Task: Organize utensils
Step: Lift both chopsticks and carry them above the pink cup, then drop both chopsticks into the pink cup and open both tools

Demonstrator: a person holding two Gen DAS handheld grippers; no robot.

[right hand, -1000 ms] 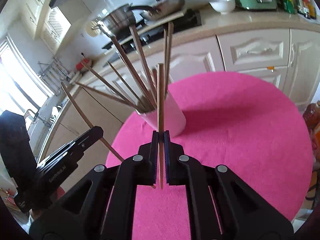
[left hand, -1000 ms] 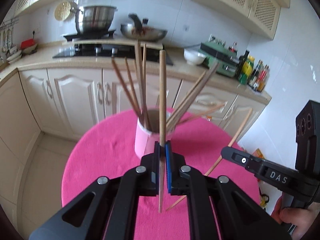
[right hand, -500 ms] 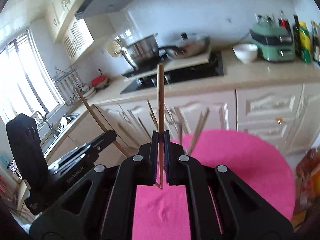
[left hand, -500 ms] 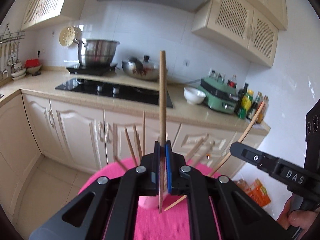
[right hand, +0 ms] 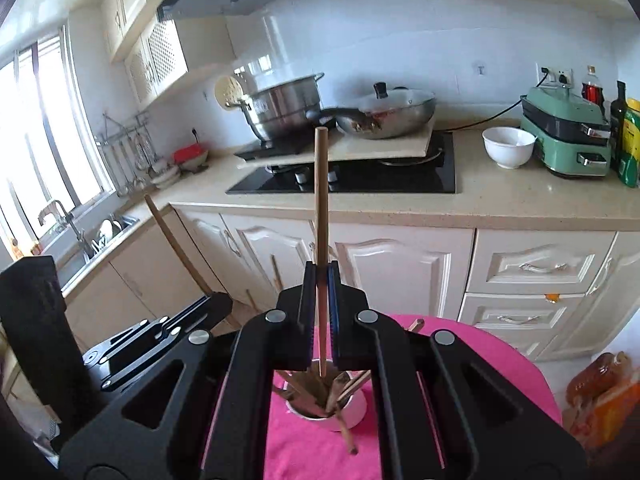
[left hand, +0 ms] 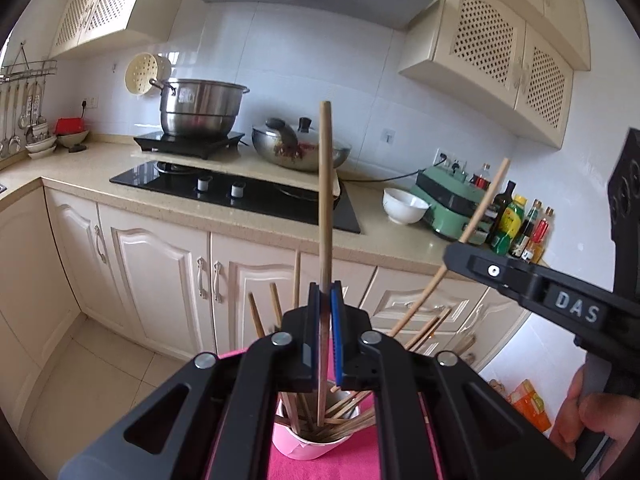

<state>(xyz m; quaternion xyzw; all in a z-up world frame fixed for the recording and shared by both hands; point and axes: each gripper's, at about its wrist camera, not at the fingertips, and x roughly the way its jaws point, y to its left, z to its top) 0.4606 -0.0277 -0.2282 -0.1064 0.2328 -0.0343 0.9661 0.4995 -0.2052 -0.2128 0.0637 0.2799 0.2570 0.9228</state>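
Both grippers are clamped on single chopsticks above the pink cup (left hand: 310, 446): left gripper (left hand: 325, 332) on one chopstick (left hand: 325, 208), right gripper (right hand: 320, 312) on another (right hand: 321, 200). Step in hand, by judgement: delivery into the cup (already holding a splayed bundle). Next, each lower tip needs aligning over the cup mouth, lowering, then release.

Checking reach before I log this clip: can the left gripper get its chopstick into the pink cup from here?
Probably yes. The left gripper is shut on its chopstick, whose lower tip hangs right over the open mouth of the pink cup; only the other chopsticks crowd the opening.
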